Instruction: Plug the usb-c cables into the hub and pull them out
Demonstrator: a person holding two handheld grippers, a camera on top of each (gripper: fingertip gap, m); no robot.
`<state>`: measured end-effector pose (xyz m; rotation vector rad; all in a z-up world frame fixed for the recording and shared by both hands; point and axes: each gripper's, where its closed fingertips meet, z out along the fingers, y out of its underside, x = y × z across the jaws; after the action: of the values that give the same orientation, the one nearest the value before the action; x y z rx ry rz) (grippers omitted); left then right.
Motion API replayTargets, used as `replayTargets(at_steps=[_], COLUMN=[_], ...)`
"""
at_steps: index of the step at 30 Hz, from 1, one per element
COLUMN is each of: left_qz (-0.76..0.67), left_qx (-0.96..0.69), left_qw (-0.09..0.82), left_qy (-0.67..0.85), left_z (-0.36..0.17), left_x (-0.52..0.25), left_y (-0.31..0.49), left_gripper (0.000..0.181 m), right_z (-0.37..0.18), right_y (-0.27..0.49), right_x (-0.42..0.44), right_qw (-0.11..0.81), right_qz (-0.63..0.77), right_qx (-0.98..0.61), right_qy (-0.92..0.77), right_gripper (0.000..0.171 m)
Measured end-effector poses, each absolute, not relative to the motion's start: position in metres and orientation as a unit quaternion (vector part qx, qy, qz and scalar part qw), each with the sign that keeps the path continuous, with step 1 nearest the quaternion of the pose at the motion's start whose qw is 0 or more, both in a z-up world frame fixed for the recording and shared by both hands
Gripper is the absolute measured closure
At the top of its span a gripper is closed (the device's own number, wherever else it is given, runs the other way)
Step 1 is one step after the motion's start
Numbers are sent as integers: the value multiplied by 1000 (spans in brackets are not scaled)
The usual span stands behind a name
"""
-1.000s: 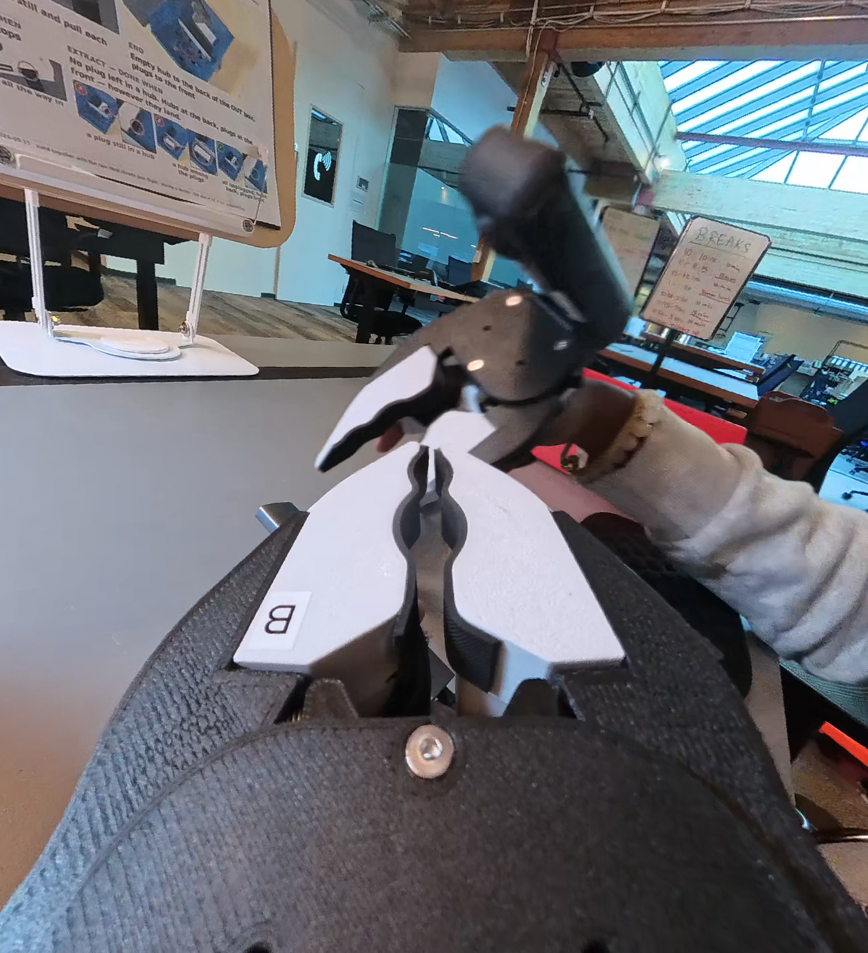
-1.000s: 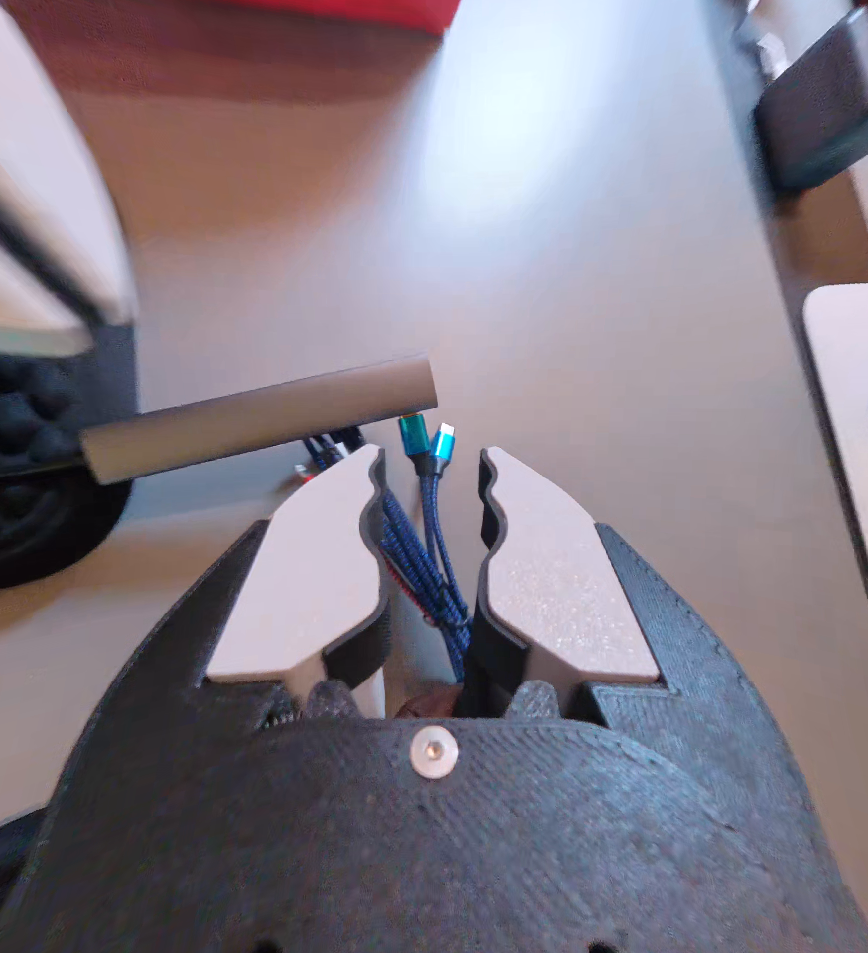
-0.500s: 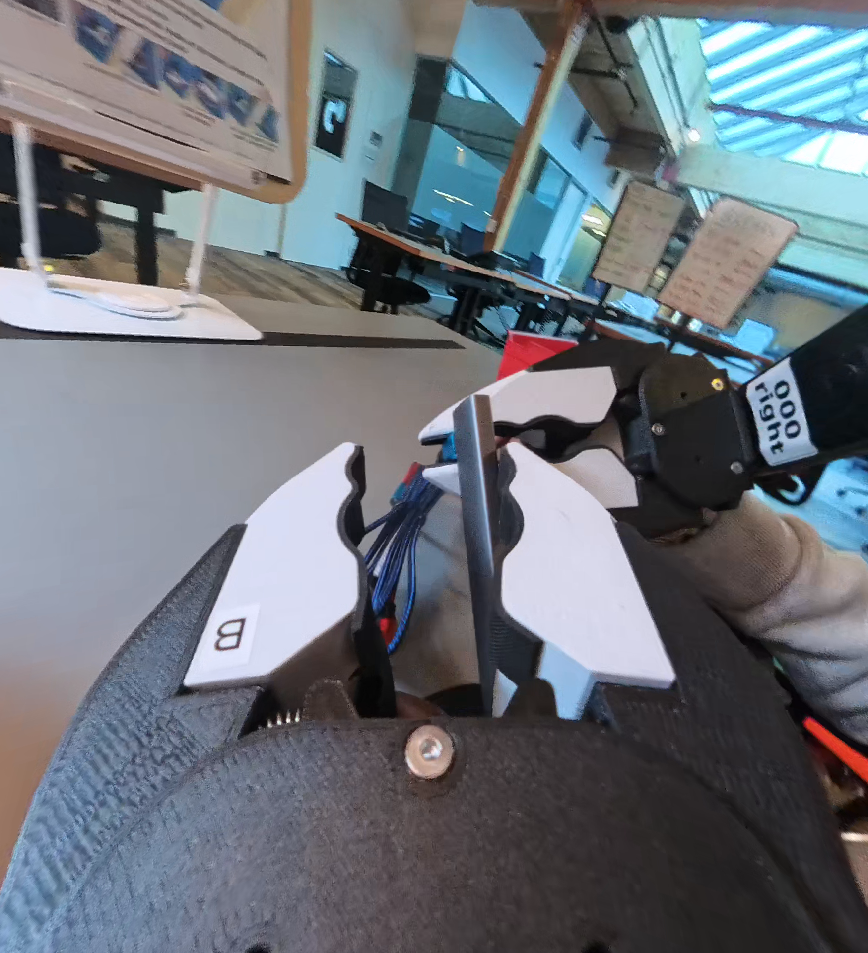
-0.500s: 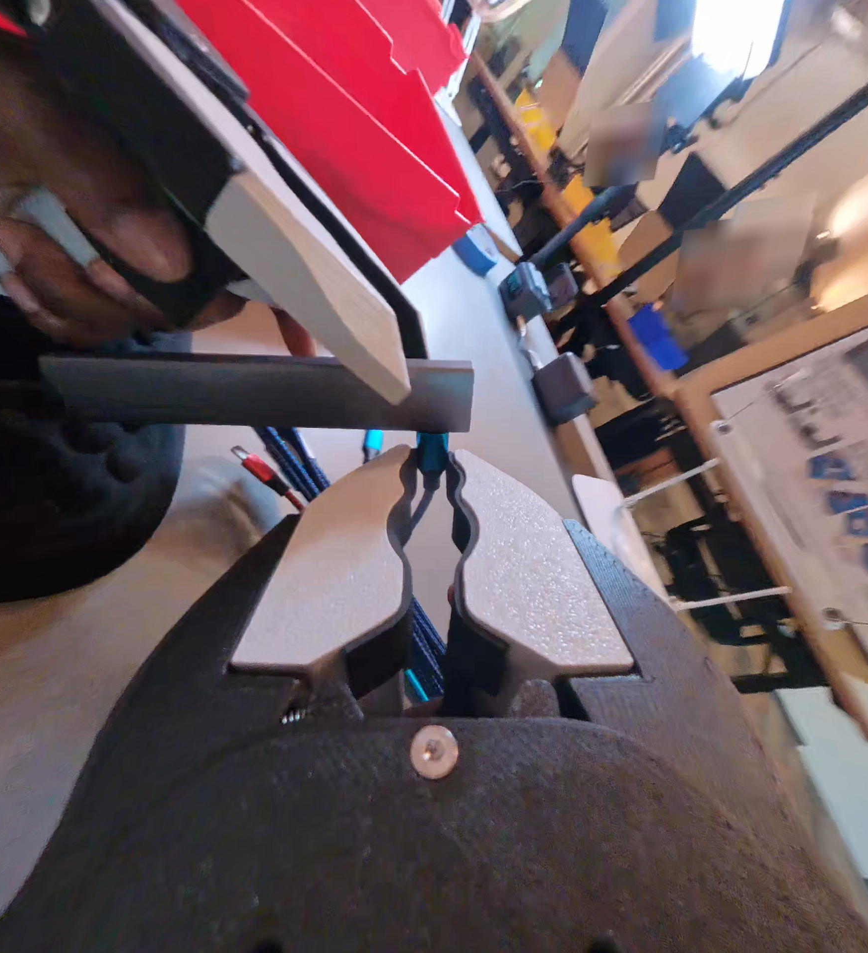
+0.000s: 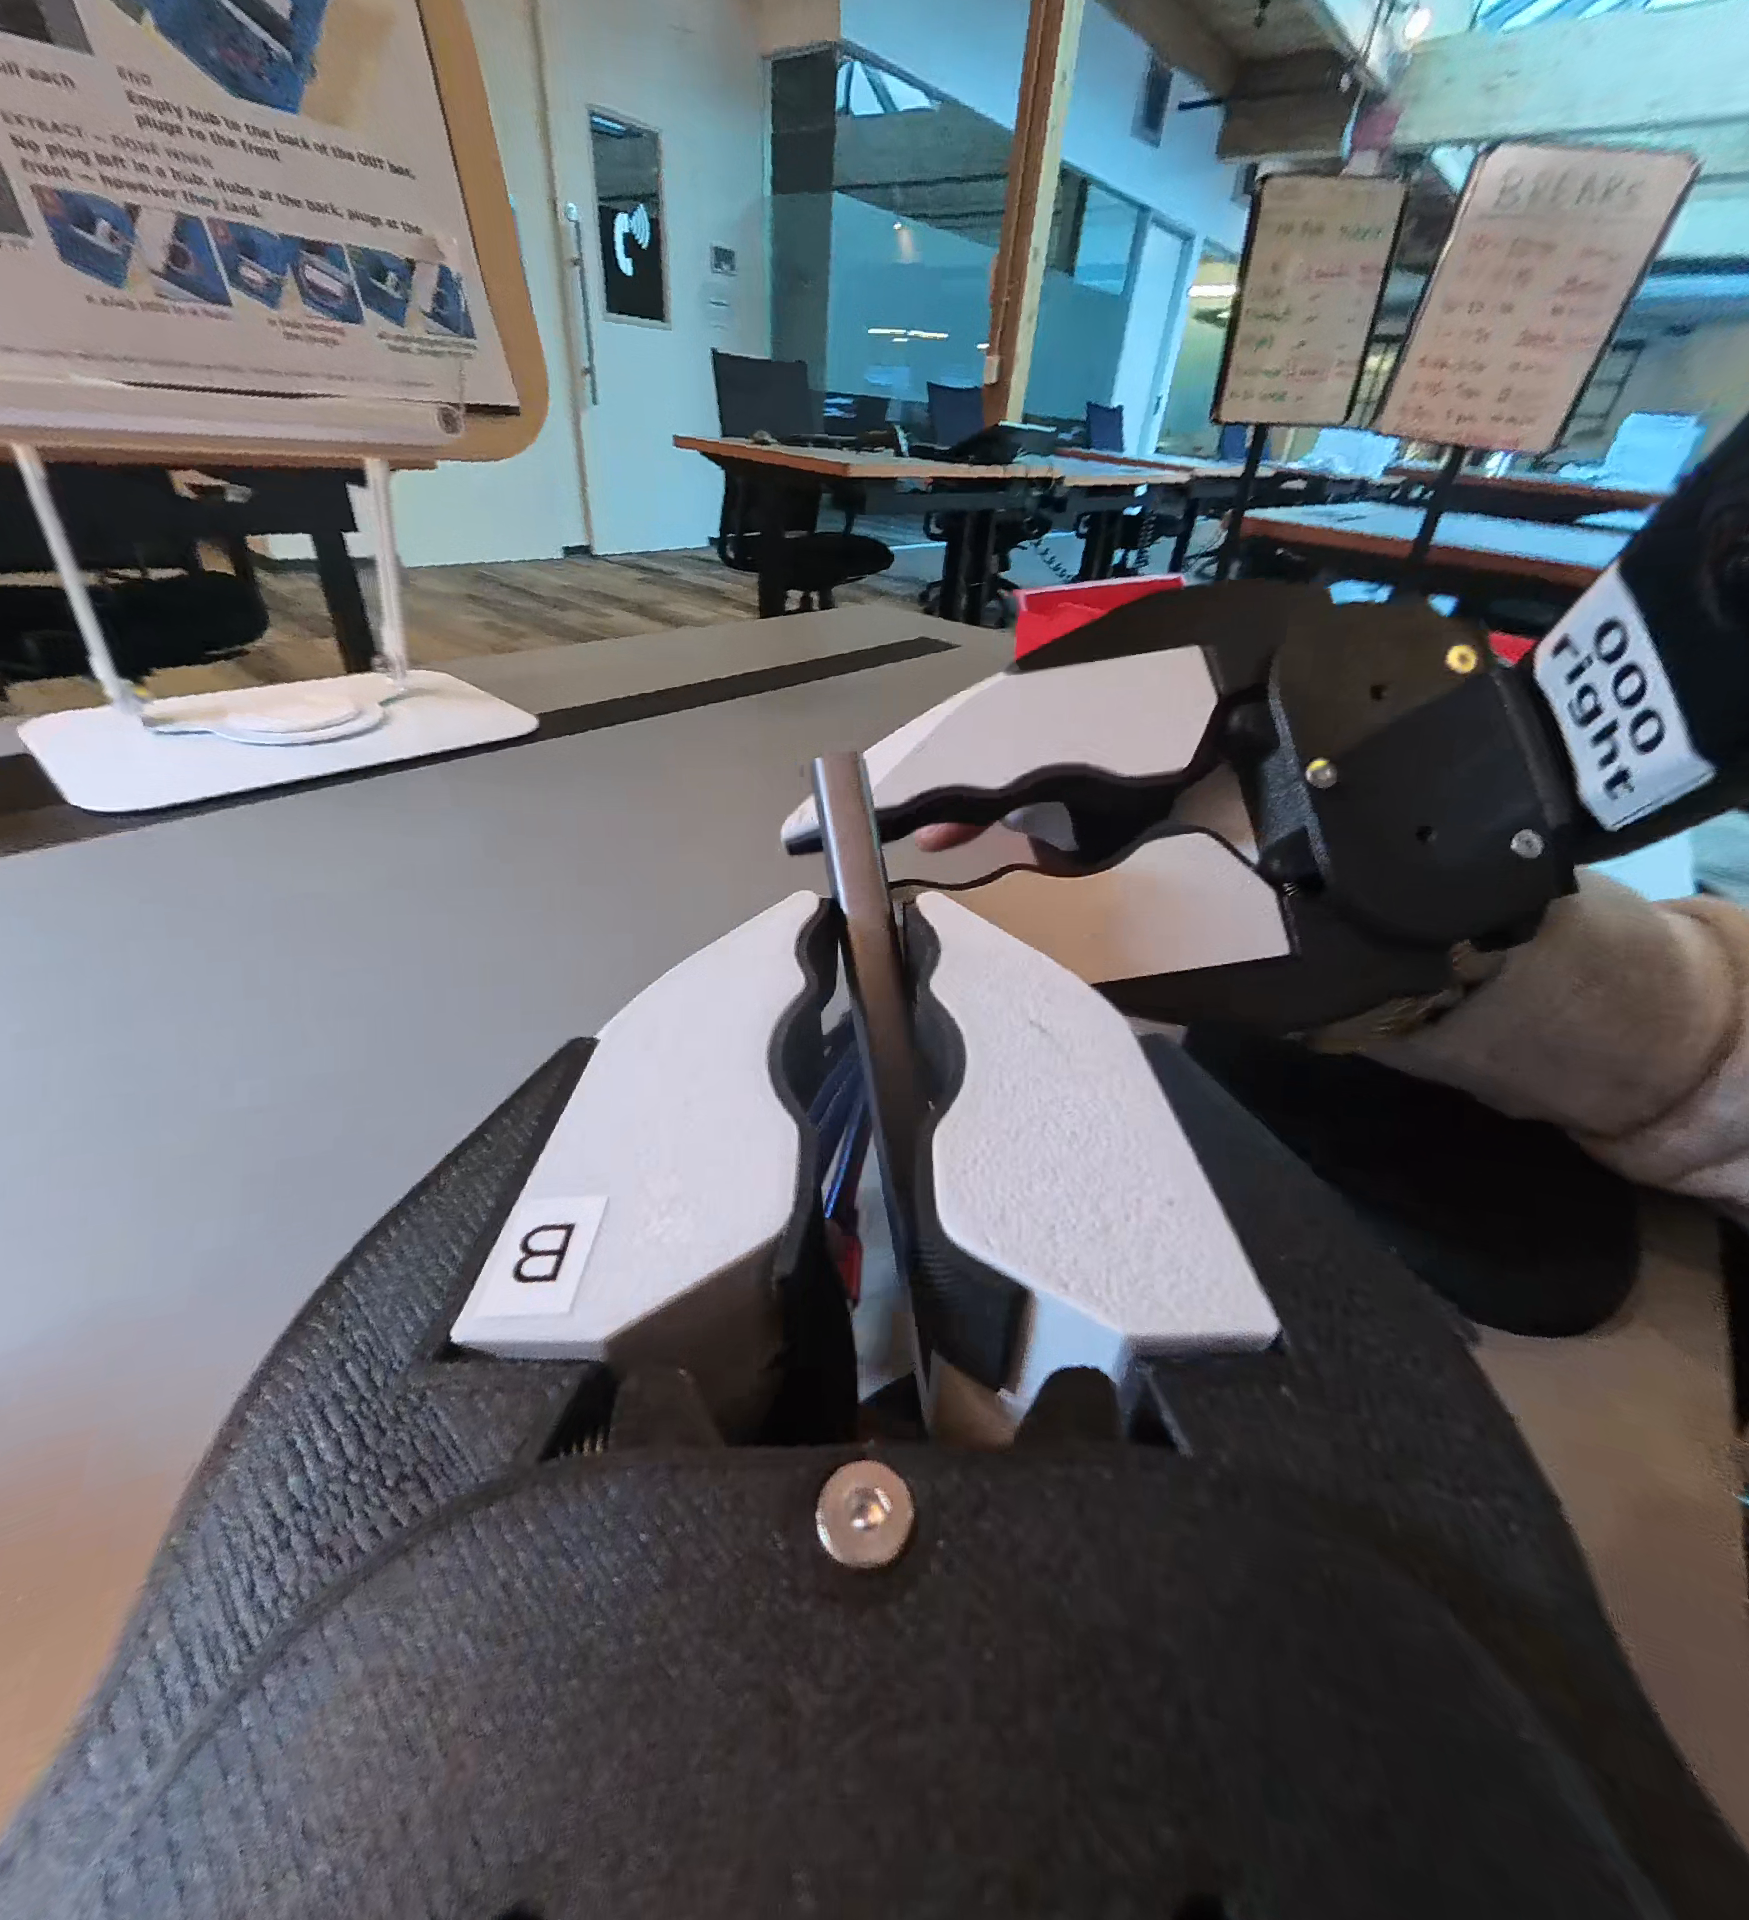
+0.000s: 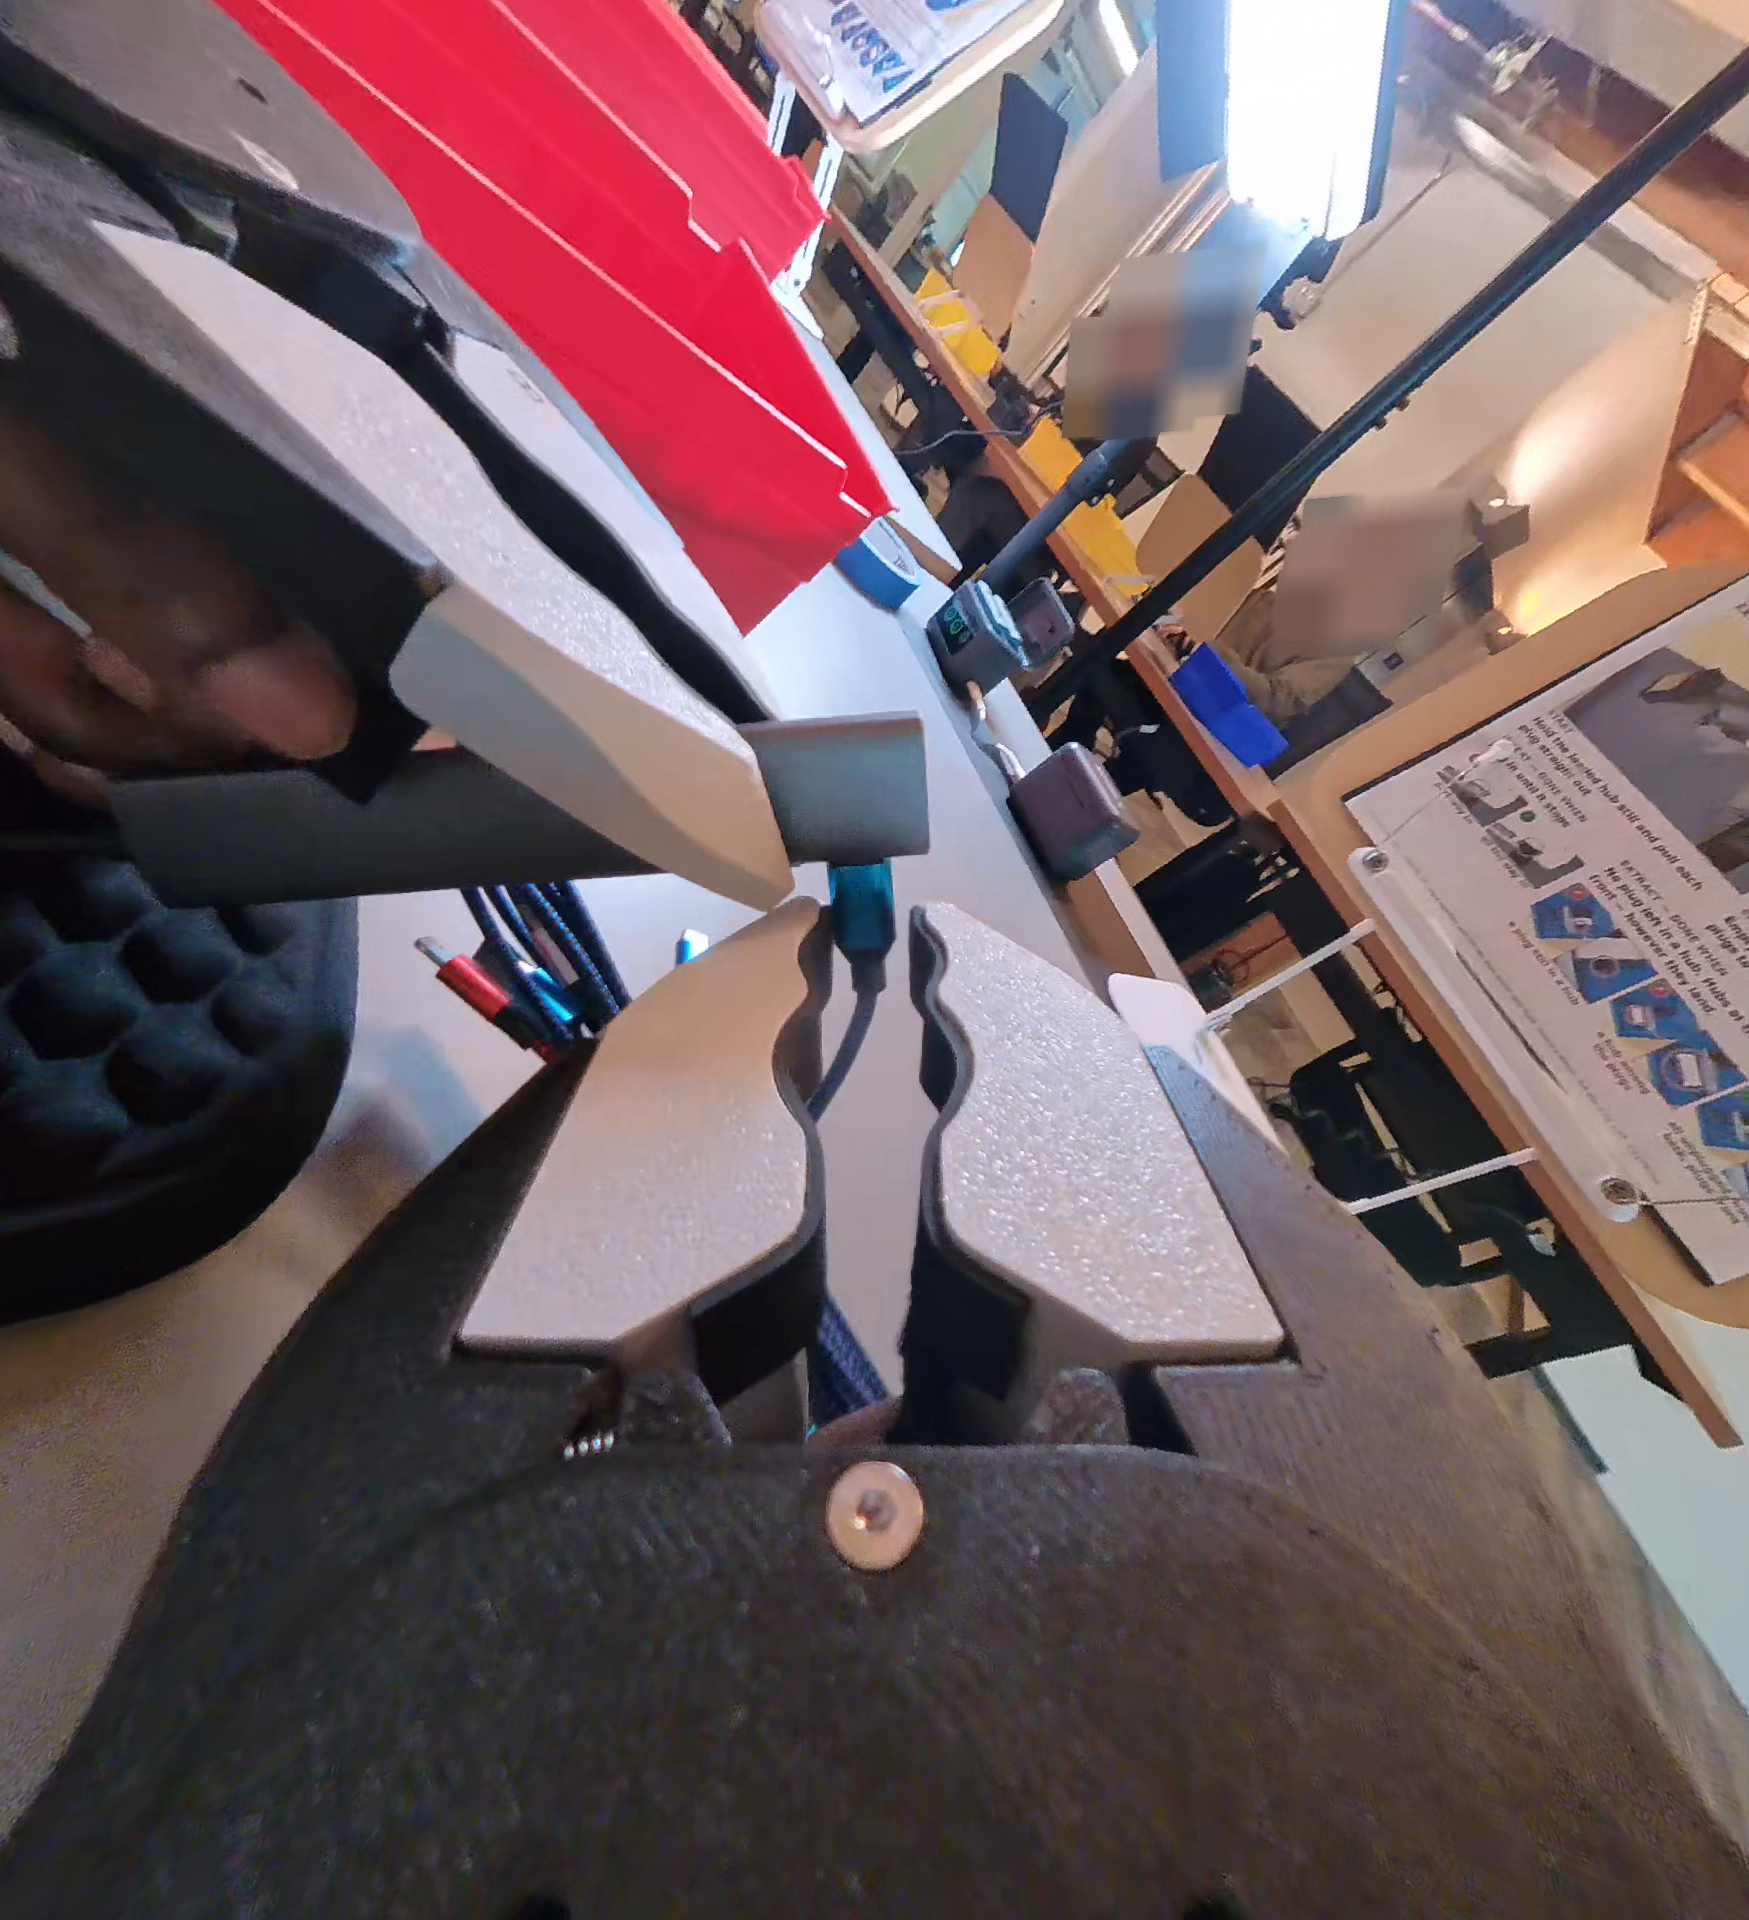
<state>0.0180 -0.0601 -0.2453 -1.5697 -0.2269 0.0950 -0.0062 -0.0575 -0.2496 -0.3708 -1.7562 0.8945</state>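
Left tongs (image 5: 865, 914) are clamping the slim grey hub (image 5: 854, 883) edge-on above the grey desk (image 5: 278, 987). Right tongs (image 6: 865, 914) are standing narrowly parted around a teal usb-c plug (image 6: 859, 904), which is touching the hub's underside; spare blue cables (image 6: 548, 956) are dangling nearby.

the left wrist camera sits low behind its own tool (image 5: 865, 914), facing level across the flat grey table (image 5: 226, 1039). the right wrist camera is rolled sideways, close behind its tool (image 6: 865, 914). both catch the slim grey metal hub (image 5: 854, 831) (image 6: 839, 790) at close range.
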Motion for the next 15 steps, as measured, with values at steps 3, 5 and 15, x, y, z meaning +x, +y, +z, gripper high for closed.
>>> replayTargets(at_steps=[3,5,15], left_qz=[24,32,110], left_qx=[-708,-709,-713], left_qw=[699,698,682], left_qy=[-97,-98,-123], left_z=[-247,-248,-252], left_x=[20,20,10], left_y=[-59,-59,-62], left_gripper=[169,170,172], right_z=[-250,-251,-263], right_y=[-59,-58,-60], right_x=[-6,-7,-17], right_qw=[566,595,546], right_qz=[356,321,365], right_qx=[-126,-102,-177], right_qy=[-733,-729,-733], right_gripper=[160,160,160])
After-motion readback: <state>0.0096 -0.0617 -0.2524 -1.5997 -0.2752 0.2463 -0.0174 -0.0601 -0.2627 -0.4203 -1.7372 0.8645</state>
